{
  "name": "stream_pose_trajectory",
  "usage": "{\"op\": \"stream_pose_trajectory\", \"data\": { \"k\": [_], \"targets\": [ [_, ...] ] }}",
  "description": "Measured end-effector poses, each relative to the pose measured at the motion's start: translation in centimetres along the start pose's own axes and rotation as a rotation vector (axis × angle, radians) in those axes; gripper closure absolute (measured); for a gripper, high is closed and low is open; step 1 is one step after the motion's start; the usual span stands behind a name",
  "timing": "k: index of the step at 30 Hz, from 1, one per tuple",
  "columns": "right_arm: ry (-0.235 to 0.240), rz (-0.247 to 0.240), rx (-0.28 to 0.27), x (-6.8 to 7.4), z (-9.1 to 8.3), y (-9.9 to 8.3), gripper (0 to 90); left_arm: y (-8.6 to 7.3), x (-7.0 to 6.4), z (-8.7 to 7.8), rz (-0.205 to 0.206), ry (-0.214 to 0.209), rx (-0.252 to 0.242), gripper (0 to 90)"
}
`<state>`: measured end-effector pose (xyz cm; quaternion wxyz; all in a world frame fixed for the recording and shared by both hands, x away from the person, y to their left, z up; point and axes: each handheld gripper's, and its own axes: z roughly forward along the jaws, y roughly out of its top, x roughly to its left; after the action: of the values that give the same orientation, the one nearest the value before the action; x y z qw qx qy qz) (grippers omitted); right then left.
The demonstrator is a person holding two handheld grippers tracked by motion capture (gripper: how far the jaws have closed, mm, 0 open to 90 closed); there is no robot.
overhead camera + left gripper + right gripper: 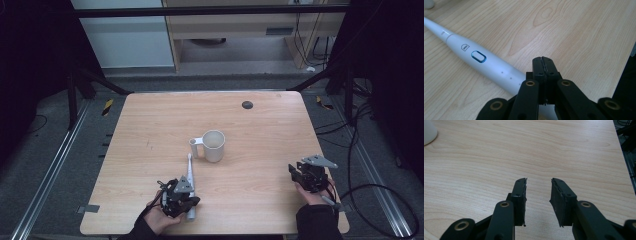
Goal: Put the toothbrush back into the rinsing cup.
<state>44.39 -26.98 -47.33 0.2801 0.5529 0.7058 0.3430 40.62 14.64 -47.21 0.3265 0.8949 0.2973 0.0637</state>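
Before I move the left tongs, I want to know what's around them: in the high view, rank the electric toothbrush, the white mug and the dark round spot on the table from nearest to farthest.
1. Electric toothbrush: right beside the left tongs, on the near side of the table.
2. White mug: mid-table, beyond the brush head.
3. Dark round spot: by the far edge, to the right.

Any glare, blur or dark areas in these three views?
High view: dim, surroundings nearly black, table evenly lit, cup soft-edged. Left gripper view: toothbrush sharp with slight sheen, near jaw links blurred. Right gripper view: wood grain crisp, no glare, soft shadow under the jaws.
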Motion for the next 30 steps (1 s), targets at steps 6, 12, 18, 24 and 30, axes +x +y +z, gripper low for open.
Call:
{"op": "stream_pose_trajectory", "data": {
  "k": [6, 12, 18, 24, 30],
  "targets": [
    [-0.001, 0.003, 0.001, 0.0, 0.0, 0.0, 64.0, -0.9, 0.5, -0.5, -0.018, 0.012, 0.008, 89.7],
    [0.0, -0.001, 0.001, 0.0, 0.0, 0.0, 64.0, -1.8, 1.2, -1.1, -0.041, 0.021, 0.004, 89.7],
    [-0.003, 0.0, -0.001, 0.0, 0.0, 0.0, 64.0, -2.5, 1.6, -1.5, -0.046, 0.025, 0.019, 89.7],
    [-0.004, 0.0, 0.0, 0.0, 0.0, 0.0, 64.0, -2.9, 2.0, -2.0, -0.057, 0.03, 0.016, 89.7],
    [-0.005, 0.005, -0.003, -0.1, -0.1, 0.0, 62.3, -2.8, 2.1, -2.4, -0.07, 0.033, -0.012, 89.2]
  ]
}}
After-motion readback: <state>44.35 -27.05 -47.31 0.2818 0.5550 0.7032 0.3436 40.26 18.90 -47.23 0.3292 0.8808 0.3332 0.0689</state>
